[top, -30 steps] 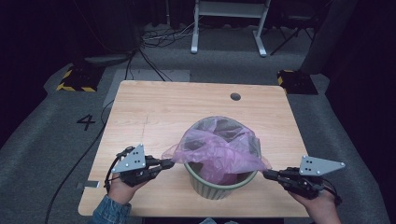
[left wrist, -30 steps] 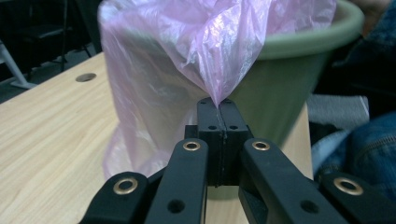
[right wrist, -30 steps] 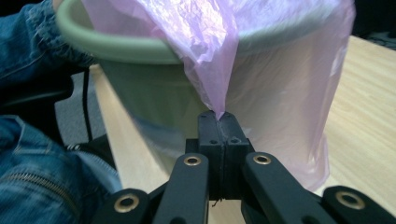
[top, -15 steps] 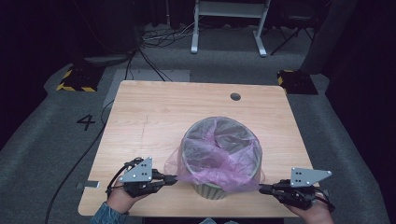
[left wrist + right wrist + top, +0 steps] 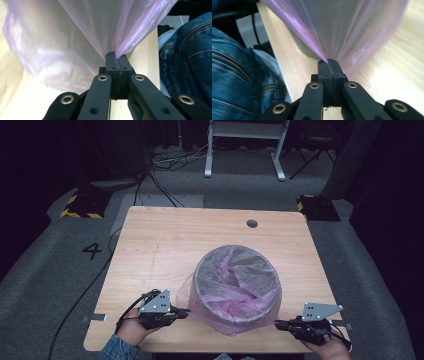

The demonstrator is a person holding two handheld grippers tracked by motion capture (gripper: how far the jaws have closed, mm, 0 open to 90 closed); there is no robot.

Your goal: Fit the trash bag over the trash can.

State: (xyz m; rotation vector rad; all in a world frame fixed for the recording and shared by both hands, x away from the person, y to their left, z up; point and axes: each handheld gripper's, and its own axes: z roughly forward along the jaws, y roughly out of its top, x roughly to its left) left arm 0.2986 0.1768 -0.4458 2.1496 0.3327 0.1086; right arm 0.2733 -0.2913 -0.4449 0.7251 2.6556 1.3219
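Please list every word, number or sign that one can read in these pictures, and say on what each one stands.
"4": a dark numeral on the grey floor, left of the table.
Yellow-and-black hazard stripes, no words, on a floor block.
No other readable text.

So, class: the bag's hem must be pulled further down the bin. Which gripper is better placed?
Neither clearly. The left gripper and right gripper each pinch the pink bag on opposite sides of the bin; they should probably pull together.

Bag drawn down over the bin

We have lowered both grippers, left gripper (image 5: 186, 311) and right gripper (image 5: 278, 324), toward the table's near edge; the pink bag (image 5: 235, 287), earlier bunched above the rim, now sheathes the green bin (image 5: 200, 270).
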